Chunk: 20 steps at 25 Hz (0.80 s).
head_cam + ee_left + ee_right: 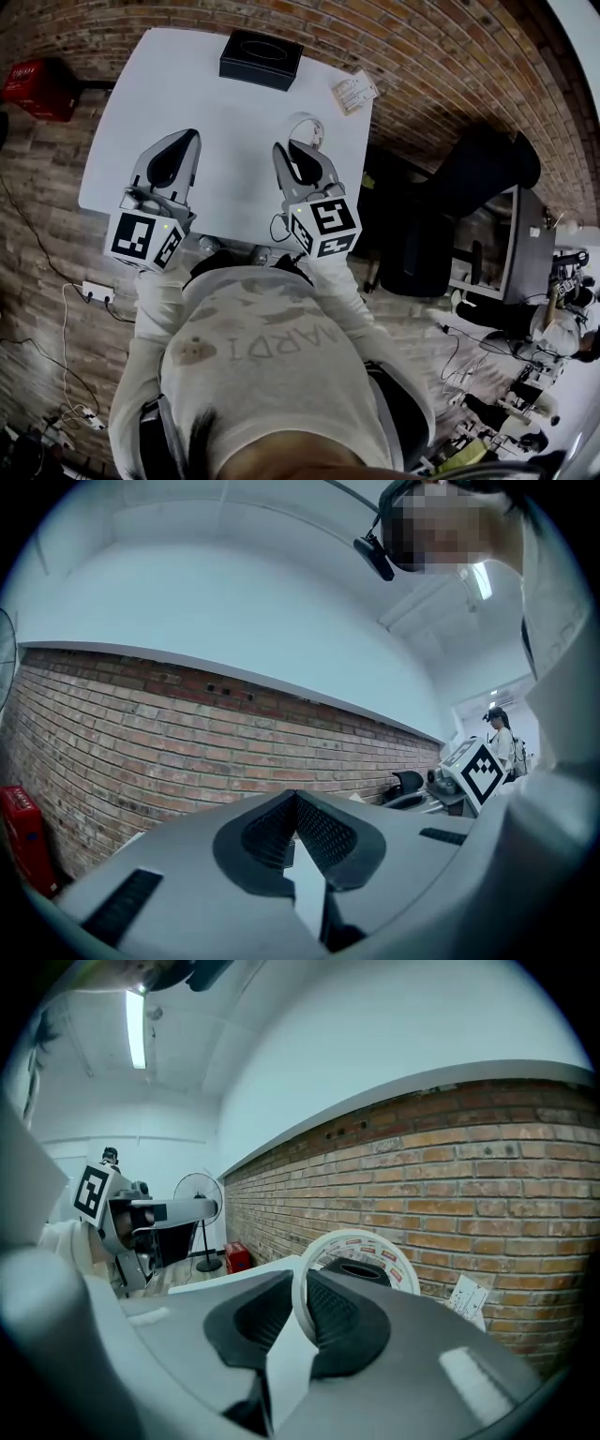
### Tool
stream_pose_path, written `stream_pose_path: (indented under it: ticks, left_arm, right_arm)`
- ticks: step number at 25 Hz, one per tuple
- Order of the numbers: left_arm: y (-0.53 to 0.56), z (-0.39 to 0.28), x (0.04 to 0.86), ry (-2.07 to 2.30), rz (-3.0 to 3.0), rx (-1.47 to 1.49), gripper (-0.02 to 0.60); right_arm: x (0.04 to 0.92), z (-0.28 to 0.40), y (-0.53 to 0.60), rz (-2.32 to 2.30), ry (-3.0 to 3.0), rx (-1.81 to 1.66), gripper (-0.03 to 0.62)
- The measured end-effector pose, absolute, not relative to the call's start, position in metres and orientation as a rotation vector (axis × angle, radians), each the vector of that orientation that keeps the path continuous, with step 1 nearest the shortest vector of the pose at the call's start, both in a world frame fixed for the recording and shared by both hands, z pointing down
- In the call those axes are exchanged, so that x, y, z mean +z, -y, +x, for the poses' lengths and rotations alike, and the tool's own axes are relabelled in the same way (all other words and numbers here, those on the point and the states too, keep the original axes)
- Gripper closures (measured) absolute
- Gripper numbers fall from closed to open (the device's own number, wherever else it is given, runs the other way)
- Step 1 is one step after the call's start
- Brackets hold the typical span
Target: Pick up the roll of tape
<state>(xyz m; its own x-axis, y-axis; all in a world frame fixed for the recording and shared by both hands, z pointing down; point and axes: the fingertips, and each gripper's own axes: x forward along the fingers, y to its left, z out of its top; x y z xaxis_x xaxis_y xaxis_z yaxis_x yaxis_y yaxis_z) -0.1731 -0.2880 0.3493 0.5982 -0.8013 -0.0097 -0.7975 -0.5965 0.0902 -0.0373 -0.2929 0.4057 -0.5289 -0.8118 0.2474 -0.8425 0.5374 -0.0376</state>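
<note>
Left of the white table (234, 141) stands a red crate (37, 89). Over the table's near-left part, the left gripper (295, 799) has its pads pressed together on nothing. The right gripper (302, 1283), over the table's right half, pinches the wall of the roll of tape (384, 1251), held above the tabletop. The roll is judged light, stiff and smooth-sided. A pinch across its wall suits it, though it may pivot.
</note>
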Motion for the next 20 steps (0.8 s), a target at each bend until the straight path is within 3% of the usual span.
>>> stream_pose_path:
  ticks: [20]
  left_arm:
    - [0.254, -0.148, 0.334, 1.417, 2.757, -0.078, 0.577]
  right_arm:
    - [0.338, 0.002, 0.252, 1.529, 2.666, 0.020, 0.539]
